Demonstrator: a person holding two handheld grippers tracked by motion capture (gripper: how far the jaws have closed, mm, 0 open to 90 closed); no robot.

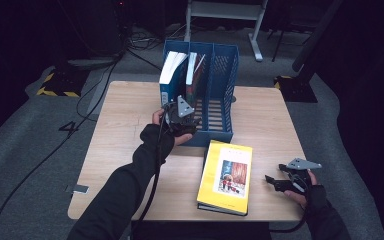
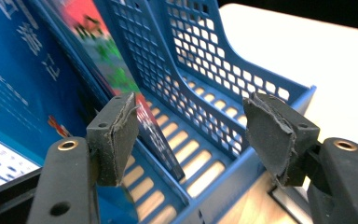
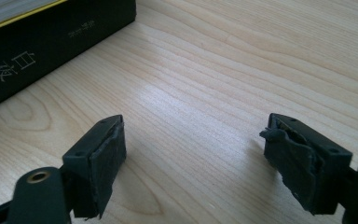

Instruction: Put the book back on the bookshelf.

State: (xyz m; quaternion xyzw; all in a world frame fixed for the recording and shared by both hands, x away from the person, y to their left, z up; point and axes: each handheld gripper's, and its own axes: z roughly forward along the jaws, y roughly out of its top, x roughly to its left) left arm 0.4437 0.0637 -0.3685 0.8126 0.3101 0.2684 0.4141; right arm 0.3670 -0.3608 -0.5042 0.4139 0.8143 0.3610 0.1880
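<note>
A light wooden table (image 1: 130,150) stands in a dark room, seen from above. On its far half sits a blue perforated file rack (image 1: 220,75) with upright dividers. Its leftmost slot holds a thick blue-and-white book (image 1: 170,70), and the next slot holds a thin book (image 1: 192,70) with a colourful cover; both stand on edge with their long axes rising and tilt slightly. The left gripper (image 1: 182,120) is at the rack's open front, level with those two slots. The high view gives the rack's whole outline, while the left gripper view (image 2: 191,135) shows close up what it cannot: the thin book's lower corner (image 2: 161,149) leaning in its slot between the two black jaws, which stand apart and released with neither pad pressing on it. To the right, in front of the rack, a yellow book (image 1: 227,175) lies flat with its cover up, its long axis running from the near table edge toward the rack. The right gripper view adds its dark spine (image 3: 51,42) with pale lettering, not readable from above. Farthest right, the right gripper (image 1: 275,182) rests near the table's near right corner, pointing toward the yellow book but apart from it; its jaws (image 3: 191,158) are spread wide over bare wood, gripping nothing.
</note>
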